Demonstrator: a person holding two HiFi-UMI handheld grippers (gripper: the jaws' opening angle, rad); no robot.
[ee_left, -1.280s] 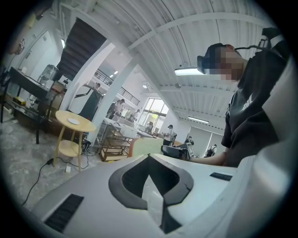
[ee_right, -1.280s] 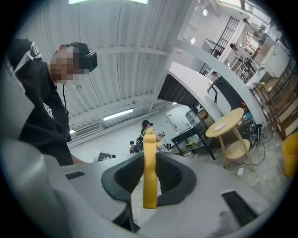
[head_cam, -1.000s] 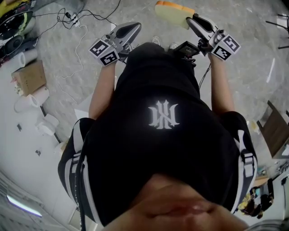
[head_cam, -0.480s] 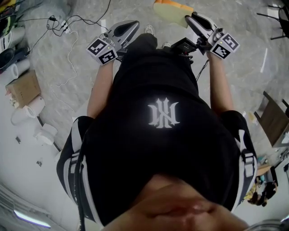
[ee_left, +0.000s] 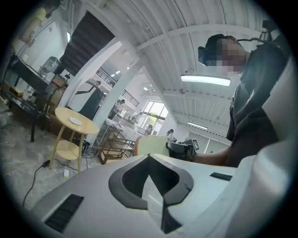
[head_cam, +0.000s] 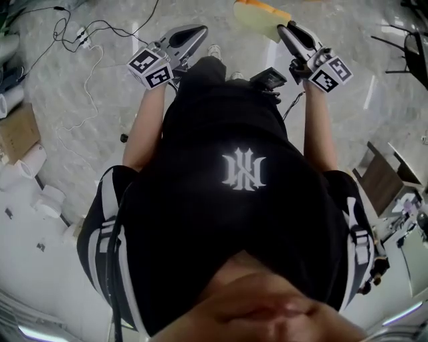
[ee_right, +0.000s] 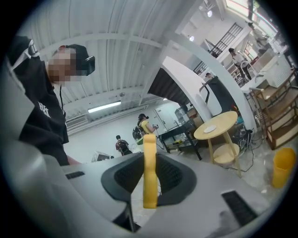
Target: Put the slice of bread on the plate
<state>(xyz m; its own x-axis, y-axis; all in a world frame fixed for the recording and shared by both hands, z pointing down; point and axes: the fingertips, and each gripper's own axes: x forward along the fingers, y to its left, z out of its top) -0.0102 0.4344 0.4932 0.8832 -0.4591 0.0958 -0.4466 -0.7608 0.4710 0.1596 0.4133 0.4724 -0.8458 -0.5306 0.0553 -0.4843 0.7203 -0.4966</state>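
Both grippers and the floor beneath them have shifted in the head view. The cardboard box (head_cam: 16, 131) and the tangle of cables (head_cam: 80, 41) now lie closer to that view's left edge than a second ago, while the grip on the bread is unchanged.

The right gripper (head_cam: 285, 28) holds the slice of bread (head_cam: 258, 13) out in front of the person. Its fingers (ee_right: 179, 183) pinch the slice, which shows edge-on and upright between them in the right gripper view. The left gripper (head_cam: 199, 31) carries nothing, and its fingers (ee_left: 122, 188) are pressed together at the tips.

A round wooden bench (ee_right: 228, 120) stands on the marble floor, well apart from the slice and behind it. The white plate (ee_right: 210, 128) sits on the bench top with nothing on it, and the bench has a lower shelf under that. A yellow bin (ee_right: 282, 165) stands on the floor to the right of the bench in the right gripper view. Other people stand far beyond the bench.
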